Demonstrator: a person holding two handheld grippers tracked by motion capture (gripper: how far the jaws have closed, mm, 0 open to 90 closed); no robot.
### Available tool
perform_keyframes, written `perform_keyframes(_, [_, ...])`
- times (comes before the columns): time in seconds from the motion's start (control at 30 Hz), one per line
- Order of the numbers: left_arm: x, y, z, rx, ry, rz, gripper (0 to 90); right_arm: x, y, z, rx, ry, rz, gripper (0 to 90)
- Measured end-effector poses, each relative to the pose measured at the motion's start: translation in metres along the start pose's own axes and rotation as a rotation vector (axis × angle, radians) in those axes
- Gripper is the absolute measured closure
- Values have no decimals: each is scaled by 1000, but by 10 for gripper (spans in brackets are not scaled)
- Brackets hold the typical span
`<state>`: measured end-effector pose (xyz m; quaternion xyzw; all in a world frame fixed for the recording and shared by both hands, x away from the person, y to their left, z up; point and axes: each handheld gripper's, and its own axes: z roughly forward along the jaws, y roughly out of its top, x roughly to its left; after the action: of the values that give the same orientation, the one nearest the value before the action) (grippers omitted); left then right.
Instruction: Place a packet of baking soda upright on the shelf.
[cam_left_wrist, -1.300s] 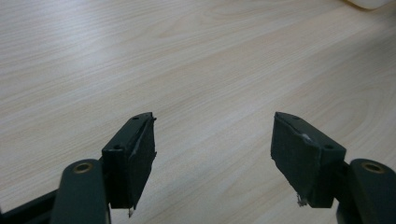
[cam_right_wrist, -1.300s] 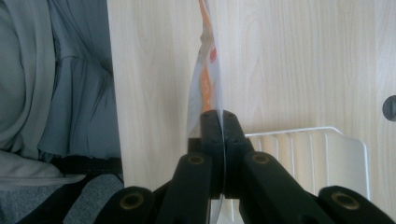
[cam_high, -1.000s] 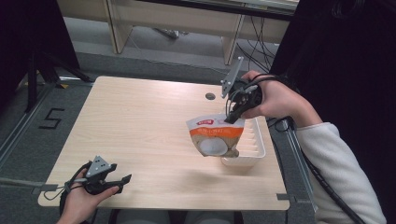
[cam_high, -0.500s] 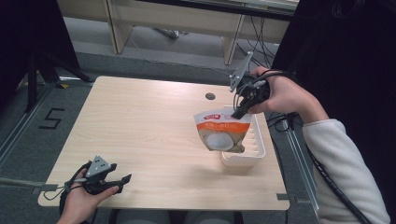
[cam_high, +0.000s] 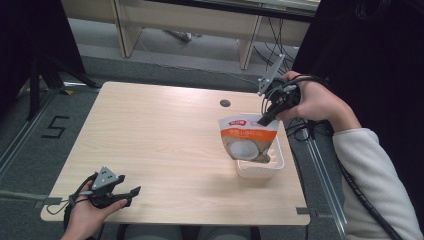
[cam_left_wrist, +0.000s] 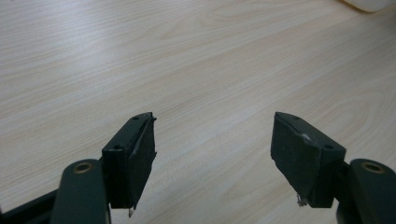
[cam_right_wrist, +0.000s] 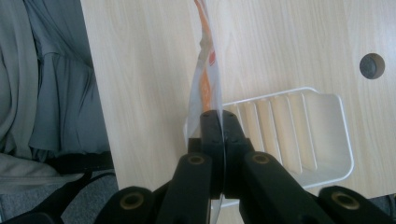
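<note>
While the table (cam_high: 165, 145) stays bare around it, the pouch (cam_high: 247, 140) has drifted rightward and now hangs over the tray (cam_high: 260, 172), likely ready for lowering; right gripper (cam_high: 270, 116) pinches its top edge, left gripper (cam_high: 131, 194) rests open at the near corner

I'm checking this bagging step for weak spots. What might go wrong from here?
The right gripper pinches only the top edge of the pouch, so it might slip or swing as it hangs over the white tray. The light tray sits near the table edge and could get nudged off. The left gripper waits far away, open, unable to steady anything.
</note>
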<state>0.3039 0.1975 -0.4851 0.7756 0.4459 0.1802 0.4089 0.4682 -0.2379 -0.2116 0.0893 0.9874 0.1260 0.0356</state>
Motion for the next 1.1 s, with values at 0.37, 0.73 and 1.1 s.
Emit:
perform_keyframes(0.37, [0, 0, 0, -3, 1, -6, 301, -5, -10, 1, -5, -3, 32, 900])
perform_keyframes(0.73, [0, 0, 0, -3, 0, -8, 300, -8, -18, 4, -4, 7, 63, 900])
perform_keyframes(1.1, [0, 0, 0, -3, 0, -7, 300, -13, -22, 5, 1, 6, 64, 900])
